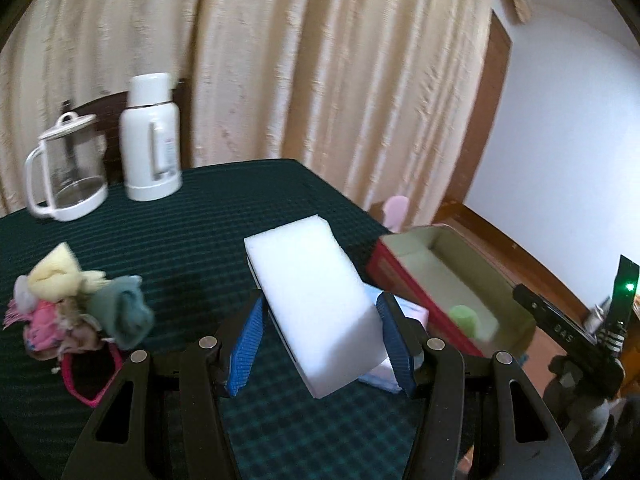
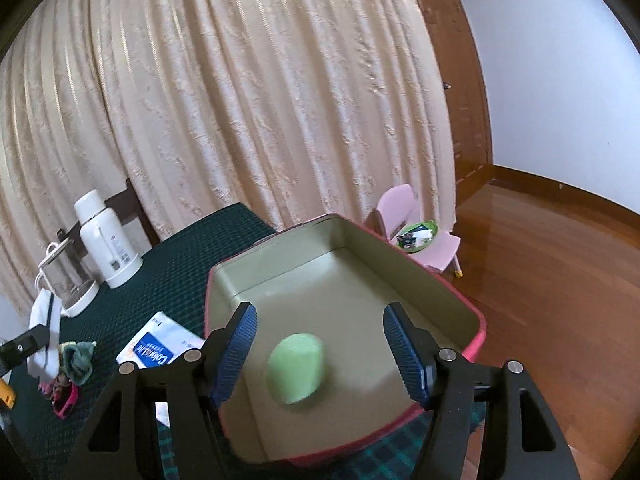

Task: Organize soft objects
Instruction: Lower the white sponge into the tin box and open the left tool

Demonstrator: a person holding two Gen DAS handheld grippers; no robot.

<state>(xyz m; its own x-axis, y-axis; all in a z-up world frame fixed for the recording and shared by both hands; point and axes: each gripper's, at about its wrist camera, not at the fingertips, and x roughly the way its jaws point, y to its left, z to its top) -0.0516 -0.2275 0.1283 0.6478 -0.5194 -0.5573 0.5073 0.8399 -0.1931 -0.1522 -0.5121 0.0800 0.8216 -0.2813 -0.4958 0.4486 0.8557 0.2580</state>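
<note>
Sponge (image 1: 316, 304) clamped in my left gripper (image 1: 320, 340) may slip short of the box (image 1: 516, 292); right gripper (image 2: 320, 356) gapes empty

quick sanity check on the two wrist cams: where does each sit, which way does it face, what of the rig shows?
Left wrist: on the left gripper, facing across the table to the curtain; its fingers clamp a white sponge.
Right wrist: on the right gripper, looking down into the red box at a green sponge; jaws open, holding nothing.
Shared: box, green sponge, white thermos, glass kettle.
</note>
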